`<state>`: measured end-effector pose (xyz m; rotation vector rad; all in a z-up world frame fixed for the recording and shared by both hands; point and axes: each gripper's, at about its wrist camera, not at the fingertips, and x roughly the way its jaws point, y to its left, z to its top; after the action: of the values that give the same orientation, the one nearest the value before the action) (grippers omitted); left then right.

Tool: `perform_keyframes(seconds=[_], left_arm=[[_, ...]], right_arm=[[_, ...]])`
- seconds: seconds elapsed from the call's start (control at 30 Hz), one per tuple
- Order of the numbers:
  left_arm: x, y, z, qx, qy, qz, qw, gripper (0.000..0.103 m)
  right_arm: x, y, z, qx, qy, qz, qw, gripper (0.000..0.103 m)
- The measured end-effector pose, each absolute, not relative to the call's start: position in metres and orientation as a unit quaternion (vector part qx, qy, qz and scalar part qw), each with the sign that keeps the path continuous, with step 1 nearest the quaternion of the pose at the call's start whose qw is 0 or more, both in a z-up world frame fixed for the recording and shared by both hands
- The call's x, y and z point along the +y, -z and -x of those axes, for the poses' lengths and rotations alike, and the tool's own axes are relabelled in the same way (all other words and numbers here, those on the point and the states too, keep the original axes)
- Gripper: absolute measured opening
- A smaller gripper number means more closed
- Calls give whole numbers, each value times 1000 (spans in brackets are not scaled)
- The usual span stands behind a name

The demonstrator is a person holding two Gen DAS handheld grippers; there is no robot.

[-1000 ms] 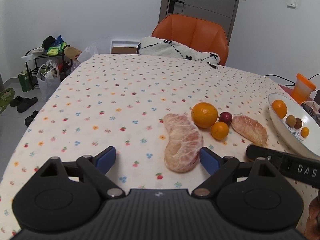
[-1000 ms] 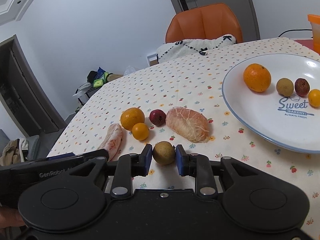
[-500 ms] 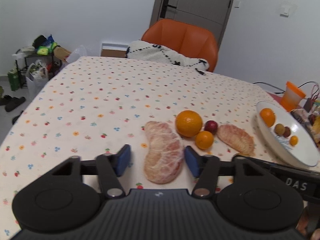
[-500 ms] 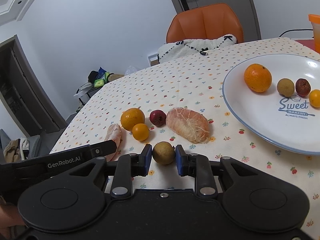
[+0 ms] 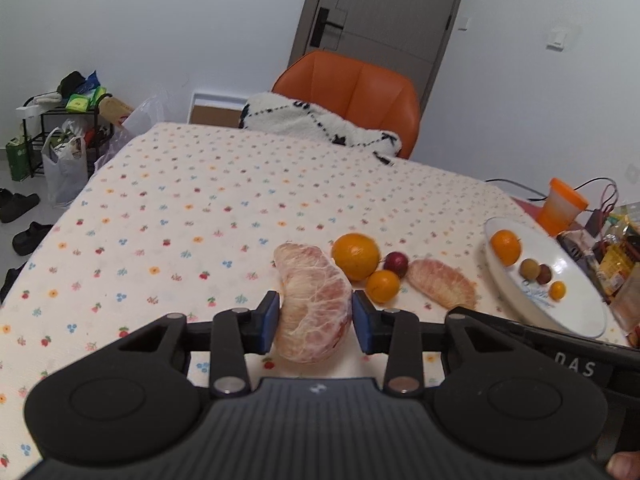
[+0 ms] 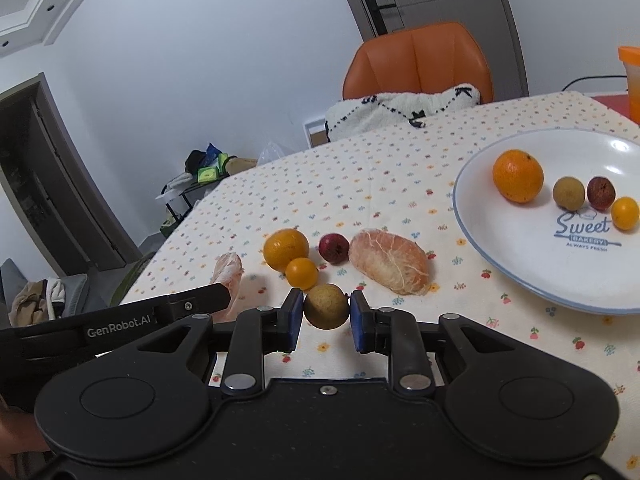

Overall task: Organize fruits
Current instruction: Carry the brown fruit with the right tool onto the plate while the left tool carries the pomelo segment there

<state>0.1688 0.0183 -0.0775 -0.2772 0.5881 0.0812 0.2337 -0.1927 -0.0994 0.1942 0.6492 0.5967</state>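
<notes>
The bench (image 5: 208, 184), covered in a cloth printed with small flowers, fills most of both views, with an orange chair (image 5: 352, 92) at its far edge and a white fleece throw (image 5: 320, 124) draped over the seat. On the right side of the bench sits a white plate (image 6: 520, 256) printed "Sweet Bakery", holding a large orange (image 6: 517, 176), a tan round fruit (image 6: 568, 192), a dark red one (image 6: 601, 190) and a small orange one (image 6: 625, 213). The left claw (image 5: 314, 322) is closed to a narrow gap around a big peeled pomelo segment (image 5: 314, 300); its blue pads sit against the segment's sides, though whether the fruit is lifted off the cloth cannot be told. To the right of it a second pomelo segment (image 6: 388, 262) lies on the cloth, with an orange (image 6: 285, 249), a small tangerine (image 6: 301, 273) and a dark red fruit (image 6: 333, 247) clustered near its left end. The right claw (image 6: 326, 318) grips a small brownish-green round fruit (image 6: 326, 306) between its pads, near the tangerine. An orange-lidded cup (image 5: 564, 208) stands past the plate on the far right.
</notes>
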Motion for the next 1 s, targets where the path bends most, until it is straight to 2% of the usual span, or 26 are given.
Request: perform_keyframes(seconds=[0.6, 1.0], left_arm=[[-24, 42, -172, 237, 8, 115, 965, 37], [-62, 39, -193, 238, 43, 100, 965, 37]], right_arm=[[-234, 72, -226, 265, -257, -117, 922, 24], [-274, 70, -230, 256, -220, -127, 933, 24]])
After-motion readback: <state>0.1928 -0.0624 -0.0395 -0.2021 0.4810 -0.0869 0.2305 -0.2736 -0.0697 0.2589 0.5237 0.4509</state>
